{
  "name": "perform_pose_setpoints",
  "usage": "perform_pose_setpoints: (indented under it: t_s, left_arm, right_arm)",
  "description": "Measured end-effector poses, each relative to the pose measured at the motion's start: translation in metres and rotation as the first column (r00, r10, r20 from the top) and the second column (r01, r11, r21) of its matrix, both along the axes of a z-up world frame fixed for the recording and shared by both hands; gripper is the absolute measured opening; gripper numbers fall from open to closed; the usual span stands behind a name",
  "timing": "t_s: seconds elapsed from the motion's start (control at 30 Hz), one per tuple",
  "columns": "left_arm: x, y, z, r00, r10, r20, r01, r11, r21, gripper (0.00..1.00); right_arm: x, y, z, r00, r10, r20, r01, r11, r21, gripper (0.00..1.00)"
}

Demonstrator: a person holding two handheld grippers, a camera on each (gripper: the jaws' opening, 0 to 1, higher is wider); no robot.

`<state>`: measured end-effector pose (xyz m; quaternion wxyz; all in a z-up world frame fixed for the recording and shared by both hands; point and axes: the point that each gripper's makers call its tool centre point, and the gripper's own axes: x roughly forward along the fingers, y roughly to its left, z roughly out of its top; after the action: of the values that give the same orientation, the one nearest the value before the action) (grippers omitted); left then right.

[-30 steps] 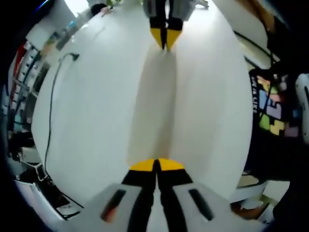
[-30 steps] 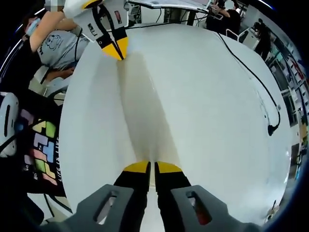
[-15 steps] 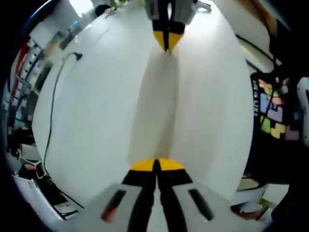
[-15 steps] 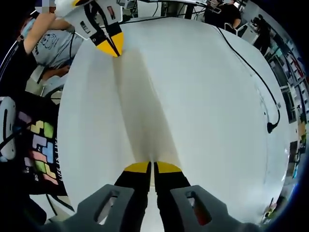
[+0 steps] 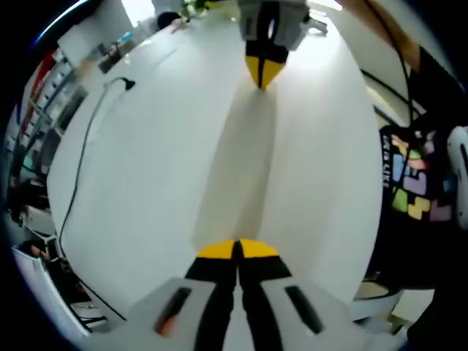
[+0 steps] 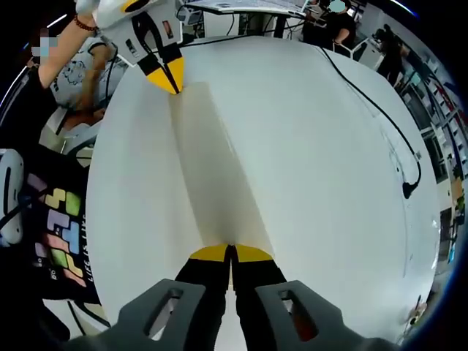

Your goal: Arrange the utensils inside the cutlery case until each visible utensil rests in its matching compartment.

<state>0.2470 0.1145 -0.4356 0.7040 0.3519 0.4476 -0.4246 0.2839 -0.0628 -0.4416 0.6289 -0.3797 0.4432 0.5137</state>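
We find no cutlery case and no utensils on the white table [image 5: 146,168], so we cannot place them. How they will handle is judgement from the task wording alone: utensils are likely stiff, light and smooth enough to slip between jaws, best taken across the middle of the handle, and a case is probably light enough to slide if nudged.

In the left gripper view, our left hand-held gripper [image 5: 238,248] rises at 6 o'clock with its yellow tips pressed together, pinching nothing, just above the bare table. The right hand-held gripper [image 5: 264,72] faces it from 12 o'clock, jaws likewise together and empty.

In the right gripper view, the right hand-held gripper [image 6: 230,253] sits closed at 6 o'clock and the left hand-held gripper [image 6: 164,77] shows at 11 o'clock. A black cable [image 6: 380,117] trails across the table toward 3 o'clock.
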Motion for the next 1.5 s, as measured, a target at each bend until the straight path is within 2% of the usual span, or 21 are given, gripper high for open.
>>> perform_pose_setpoints:
  t_s: [0.13, 0.2, 0.27, 0.3, 0.33, 0.37, 0.4, 0.43, 0.5, 0.57, 0.67, 0.77, 0.9, 0.97, 1.07, 1.13, 1.3, 1.5]
  left_arm:
    - [0.001, 0.001, 0.000, 1.000, 0.011, -0.002, -0.011, 1.000, 0.020, 0.00]
    - [0.001, 0.001, 0.001, 1.000, 0.001, -0.005, -0.001, 1.000, 0.020, 0.00]
    - [-0.001, 0.001, 0.001, 1.000, -0.029, 0.000, 0.029, 0.999, 0.013, 0.00]
    - [-0.001, 0.001, 0.001, 0.999, -0.037, 0.002, 0.037, 0.999, 0.007, 0.00]
    - [-0.001, 0.001, 0.002, 0.999, -0.048, 0.004, 0.048, 0.999, -0.007, 0.00]
    - [-0.002, -0.005, 0.003, 0.999, -0.036, -0.007, 0.036, 0.997, -0.067, 0.00]
    - [-0.006, -0.011, 0.005, 0.999, -0.010, -0.048, 0.003, 0.992, -0.130, 0.00]
    - [-0.004, -0.016, 0.008, 0.999, 0.007, -0.048, -0.015, 0.984, -0.178, 0.00]
    - [0.003, -0.016, 0.017, 1.000, -0.013, 0.025, 0.018, 0.982, -0.189, 0.00]
    - [0.005, -0.014, 0.023, 0.998, 0.001, 0.064, 0.012, 0.981, -0.195, 0.00]
    - [0.004, -0.007, 0.025, 0.997, 0.037, 0.060, -0.023, 0.974, -0.224, 0.03]
    - [0.008, 0.009, 0.021, 0.990, 0.128, 0.067, -0.112, 0.972, -0.207, 0.11]
    - [0.006, 0.025, 0.013, 0.984, 0.180, 0.016, -0.173, 0.963, -0.206, 0.15]
    - [-0.001, 0.028, 0.009, 0.988, 0.154, -0.017, -0.155, 0.968, -0.198, 0.15]
    - [-0.018, 0.026, 0.001, 0.991, 0.090, -0.098, -0.108, 0.974, -0.198, 0.17]
    - [-0.020, 0.023, -0.003, 0.993, 0.067, -0.102, -0.087, 0.974, -0.211, 0.20]
    - [-0.023, 0.016, -0.010, 0.993, 0.024, -0.119, -0.052, 0.969, -0.243, 0.20]
    - [-0.017, 0.011, -0.014, 0.991, 0.024, -0.130, -0.060, 0.958, -0.279, 0.19]
  right_arm:
    - [-0.001, 0.000, 0.000, 1.000, 0.001, 0.001, -0.001, 1.000, -0.001, 0.00]
    - [-0.001, 0.001, 0.001, 0.997, 0.073, 0.021, -0.073, 0.997, 0.013, 0.00]
    - [-0.001, -0.001, 0.001, 0.998, 0.067, 0.016, -0.068, 0.997, 0.036, 0.00]
    - [0.001, 0.006, 0.002, 0.996, 0.083, 0.040, -0.087, 0.992, 0.096, 0.00]
    - [0.000, 0.009, 0.003, 0.993, 0.107, 0.050, -0.112, 0.987, 0.119, 0.00]
    - [0.000, 0.007, 0.003, 0.992, 0.116, 0.059, -0.121, 0.987, 0.108, 0.01]
    - [0.000, 0.010, 0.003, 0.988, 0.136, 0.072, -0.144, 0.983, 0.112, 0.05]
    - [-0.001, 0.013, 0.004, 0.986, 0.147, 0.082, -0.156, 0.981, 0.114, 0.08]
    - [-0.003, 0.022, 0.007, 0.984, 0.160, 0.082, -0.170, 0.977, 0.132, 0.13]
    - [-0.006, 0.035, 0.012, 0.983, 0.165, 0.084, -0.177, 0.969, 0.174, 0.17]
    - [-0.009, 0.047, 0.015, 0.981, 0.175, 0.083, -0.189, 0.961, 0.200, 0.22]
    - [-0.011, 0.059, 0.016, 0.964, 0.236, 0.126, -0.259, 0.940, 0.220, 0.31]
    - [-0.011, 0.070, 0.012, 0.961, 0.248, 0.123, -0.271, 0.933, 0.238, 0.35]
    - [-0.010, 0.074, 0.009, 0.960, 0.254, 0.118, -0.276, 0.931, 0.238, 0.40]
    - [-0.006, 0.076, 0.005, 0.963, 0.251, 0.101, -0.269, 0.934, 0.237, 0.41]
    - [-0.004, 0.078, 0.003, 0.964, 0.249, 0.093, -0.265, 0.934, 0.240, 0.41]
    - [-0.004, 0.081, -0.001, 0.966, 0.247, 0.082, -0.259, 0.938, 0.228, 0.41]
    - [-0.004, 0.085, -0.003, 0.963, 0.258, 0.082, -0.270, 0.937, 0.222, 0.41]
